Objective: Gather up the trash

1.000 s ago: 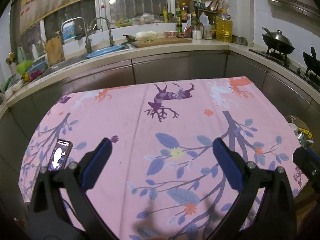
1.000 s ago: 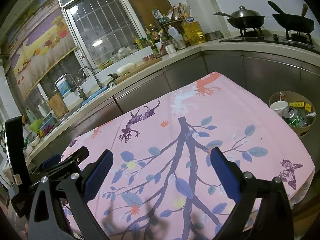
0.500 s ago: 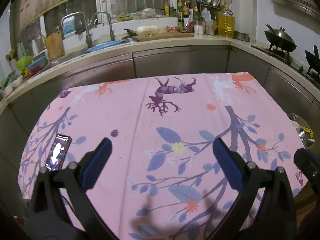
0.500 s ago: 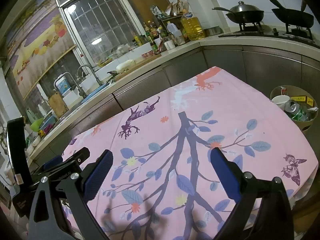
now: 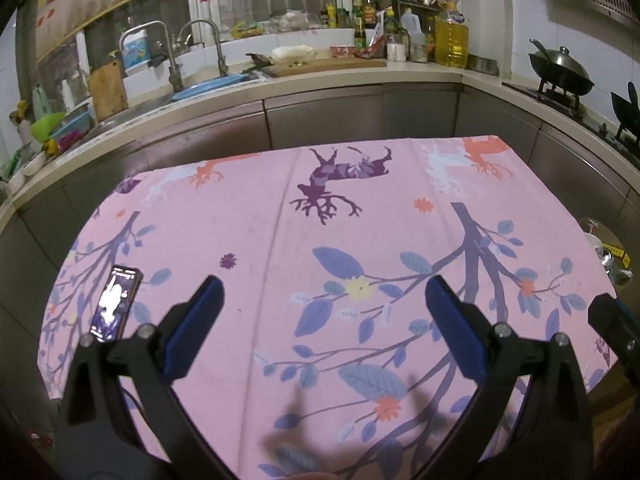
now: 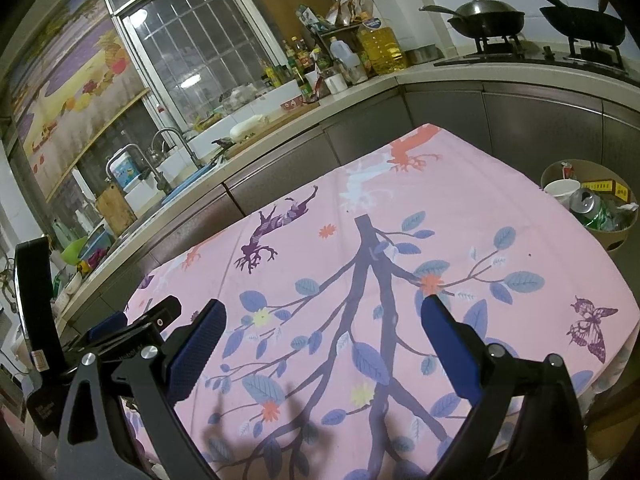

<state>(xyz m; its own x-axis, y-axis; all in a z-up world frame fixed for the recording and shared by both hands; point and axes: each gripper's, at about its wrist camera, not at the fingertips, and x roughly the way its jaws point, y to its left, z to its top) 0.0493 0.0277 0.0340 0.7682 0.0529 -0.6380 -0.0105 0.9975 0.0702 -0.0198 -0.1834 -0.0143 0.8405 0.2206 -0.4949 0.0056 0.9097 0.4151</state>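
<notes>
Under both my grippers lies the pink tablecloth (image 6: 500, 232). Off its edge, ahead and right of my right gripper (image 6: 322, 314), stands the trash bin (image 6: 612, 236), holding cup and can. My left gripper (image 5: 323, 294) hangs spread and empty, as does my right. A phone (image 5: 116, 302) lies just left of it.

Left gripper (image 5: 322, 300) held above the pink tablecloth (image 5: 280, 224)

Its blue-padded jaws stand wide apart with nothing between them. A phone (image 5: 116, 302) (screen lit) lies flat on the cloth just beyond the left finger. At the table's right edge, a bin (image 5: 610, 256) of trash peeks out, and part of the right gripper (image 5: 612, 326) shows nearby.
</notes>
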